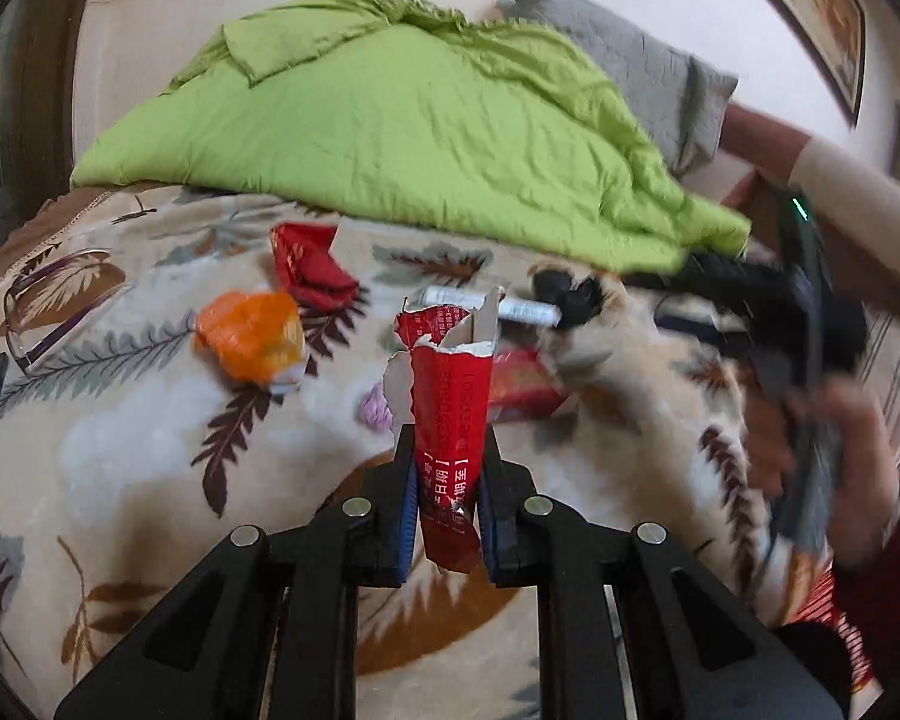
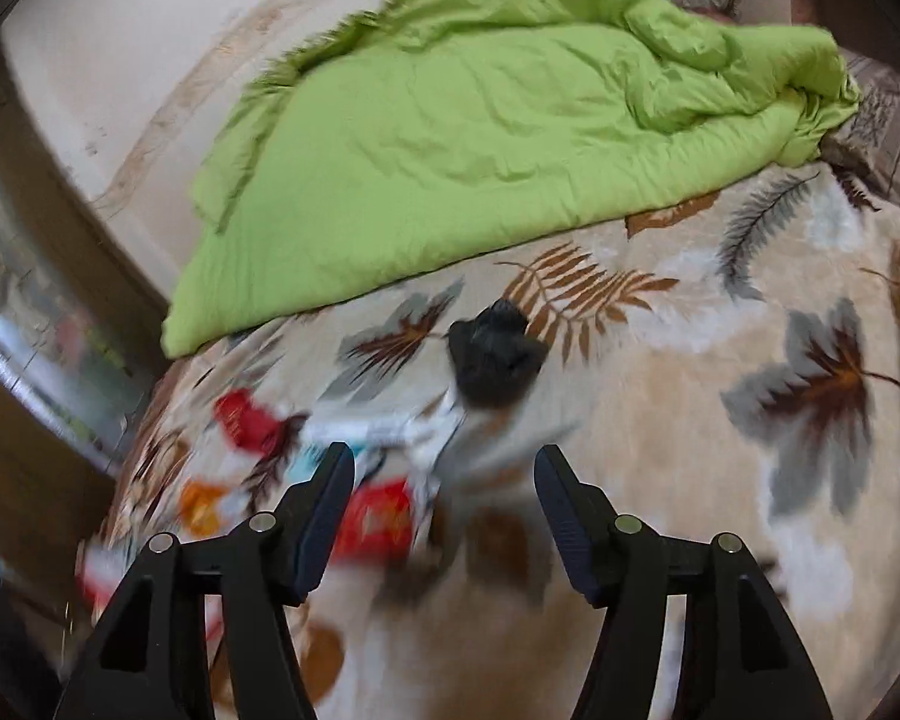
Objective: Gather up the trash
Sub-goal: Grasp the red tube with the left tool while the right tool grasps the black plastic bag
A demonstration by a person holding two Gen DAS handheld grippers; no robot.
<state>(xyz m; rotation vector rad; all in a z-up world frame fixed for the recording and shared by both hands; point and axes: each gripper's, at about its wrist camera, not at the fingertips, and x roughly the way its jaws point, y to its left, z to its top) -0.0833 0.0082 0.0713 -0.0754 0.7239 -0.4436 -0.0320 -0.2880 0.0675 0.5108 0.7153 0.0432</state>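
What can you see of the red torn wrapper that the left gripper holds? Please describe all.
The red torn wrapper is a narrow, glossy foil-like sachet with white printed characters and a silvery inside. Its top edge is ripped open and jagged, with a loose flap hanging to the left. It stands nearly upright, lifted above the leaf-patterned bedspread, and is pinched low down between the blue pads of the shut left gripper. Nothing else touches it.

White print runs lengthwise along the torn red wrapper (image 1: 448, 420) — the Chinese characters 日期 and 至 in brackets can be made out, the rest too small or creased. Print on the other wrappers on the bedspread is blurred — unreadable.
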